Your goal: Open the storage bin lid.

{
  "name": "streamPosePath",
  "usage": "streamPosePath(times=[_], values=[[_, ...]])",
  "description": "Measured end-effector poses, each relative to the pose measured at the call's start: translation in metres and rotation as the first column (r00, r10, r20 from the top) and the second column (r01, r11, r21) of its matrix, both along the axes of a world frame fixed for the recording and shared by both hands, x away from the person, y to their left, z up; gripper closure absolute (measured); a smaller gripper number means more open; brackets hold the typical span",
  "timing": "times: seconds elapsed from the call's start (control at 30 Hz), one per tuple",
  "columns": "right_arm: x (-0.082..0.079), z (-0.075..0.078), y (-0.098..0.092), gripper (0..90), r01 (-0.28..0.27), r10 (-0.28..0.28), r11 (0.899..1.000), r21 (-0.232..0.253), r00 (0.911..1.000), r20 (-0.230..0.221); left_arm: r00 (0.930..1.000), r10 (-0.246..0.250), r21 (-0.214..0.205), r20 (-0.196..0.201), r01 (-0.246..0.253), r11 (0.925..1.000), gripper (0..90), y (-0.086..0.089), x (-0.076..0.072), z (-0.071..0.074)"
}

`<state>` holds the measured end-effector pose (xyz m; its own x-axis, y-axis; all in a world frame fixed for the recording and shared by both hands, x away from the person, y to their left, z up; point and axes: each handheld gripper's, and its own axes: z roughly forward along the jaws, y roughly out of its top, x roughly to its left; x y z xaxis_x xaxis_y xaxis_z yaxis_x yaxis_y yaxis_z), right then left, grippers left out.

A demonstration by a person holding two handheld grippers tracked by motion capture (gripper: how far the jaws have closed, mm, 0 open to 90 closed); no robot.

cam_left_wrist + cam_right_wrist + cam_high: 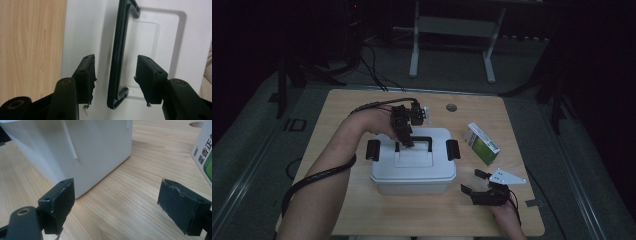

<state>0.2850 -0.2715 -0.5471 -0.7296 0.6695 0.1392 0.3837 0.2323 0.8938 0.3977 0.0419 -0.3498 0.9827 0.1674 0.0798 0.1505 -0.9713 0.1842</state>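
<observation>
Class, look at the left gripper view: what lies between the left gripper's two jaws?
The white box's black carry handle lies between the open left gripper, untouched by either pad.

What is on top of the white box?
A black handle lies flat on the white box's lid, between the left gripper's open fingers. The closed lid hides the inside.

My left forearm reaches in from the lower left, bent at the wrist, so that my left gripper [404, 131] points downward. Its jaws stand partly apart, pads not pressing on anything. My right hand [507, 212] sits low at the near right, holding my right gripper [473, 182] level, aimed leftward, jaws spread wide and empty.
</observation>
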Motion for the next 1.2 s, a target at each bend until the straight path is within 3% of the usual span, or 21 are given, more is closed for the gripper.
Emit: streamPosePath(times=[0.07,0.2,0.4,0.6,1.13,1.2], values=[[0.0,0.0,0.0,13.8,-0.001,0.001,1.0,0.001,1.0,-0.001,1.0,-0.002,-0.002,-0.002,0.002,1.0,53.4,-0.001,0.0,0.0],[0.0,0.0,0.0,13.8,-0.002,0.002,1.0,0.0,1.0,-0.001,0.9999,-0.013,0.034,0.002,0.013,0.9993,55.4,-0.005,0.002,-0.004],[0.0,0.0,0.0,13.8,-0.001,0.001,1.0,-0.002,1.0,0.0,0.9994,-0.032,0.054,-0.016,0.033,0.998,67.2,-0.013,0.006,-0.005],[0.001,0.0,-0.001,13.8,-0.001,0.001,1.0,-0.001,1.0,-0.002,0.9982,-0.06,0.079,-0.002,0.06,0.995,77.1,-0.02,0.005,-0.01],[0.001,-0.001,-0.001,13.8,-0.005,0.005,1.0,-0.003,1.0,-0.002,0.9958,-0.084,0.09,-0.035,0.087,0.9922,81.3,-0.022,0.001,-0.007],[0.001,-0.001,-0.001,13.8,-0.006,0.006,1.0,-0.003,1.0,-0.002,0.9933,-0.107,0.089,-0.044,0.111,0.9899,82.4,-0.023,-0.002,-0.006]])
